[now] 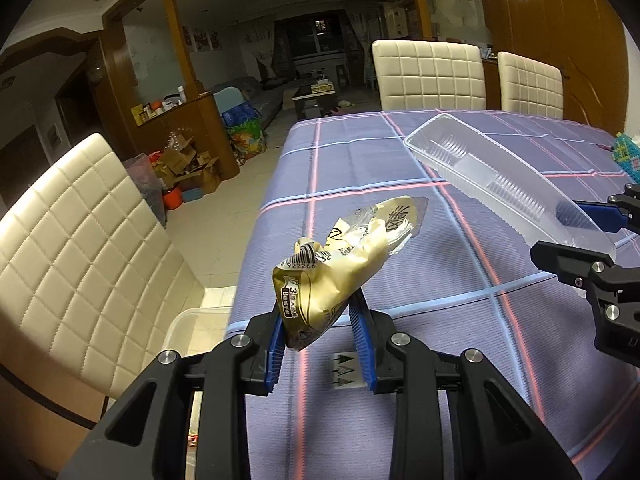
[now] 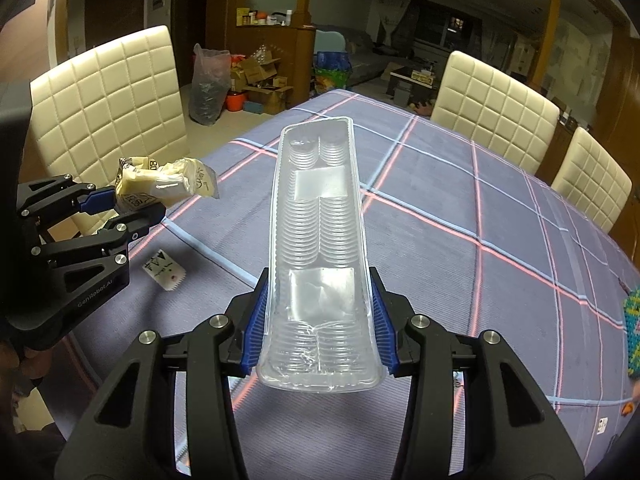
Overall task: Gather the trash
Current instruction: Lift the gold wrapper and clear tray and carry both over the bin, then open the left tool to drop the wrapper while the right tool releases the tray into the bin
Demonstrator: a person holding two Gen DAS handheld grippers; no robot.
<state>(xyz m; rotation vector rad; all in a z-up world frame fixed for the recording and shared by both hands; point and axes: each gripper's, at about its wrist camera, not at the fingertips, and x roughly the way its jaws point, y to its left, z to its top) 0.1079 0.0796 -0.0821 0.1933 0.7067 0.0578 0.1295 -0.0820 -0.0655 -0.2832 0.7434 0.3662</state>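
My left gripper [image 1: 320, 336] is shut on a crumpled gold snack wrapper [image 1: 340, 256] and holds it above the table's near left corner; it also shows in the right wrist view [image 2: 160, 184]. My right gripper [image 2: 318, 332] is shut on one end of a long clear plastic tray [image 2: 318, 220], which sticks out above the table; it also shows in the left wrist view [image 1: 500, 176]. A small white torn packet piece [image 2: 164, 274] lies on the cloth below the left gripper, also seen in the left wrist view [image 1: 345, 372].
The table has a purple plaid cloth [image 2: 480, 208]. Cream padded chairs stand at the left [image 1: 80, 248] and far side [image 1: 430, 76]. A clear bin [image 1: 192, 328] sits on the floor by the left chair. A beaded item [image 2: 632, 340] lies at the right edge.
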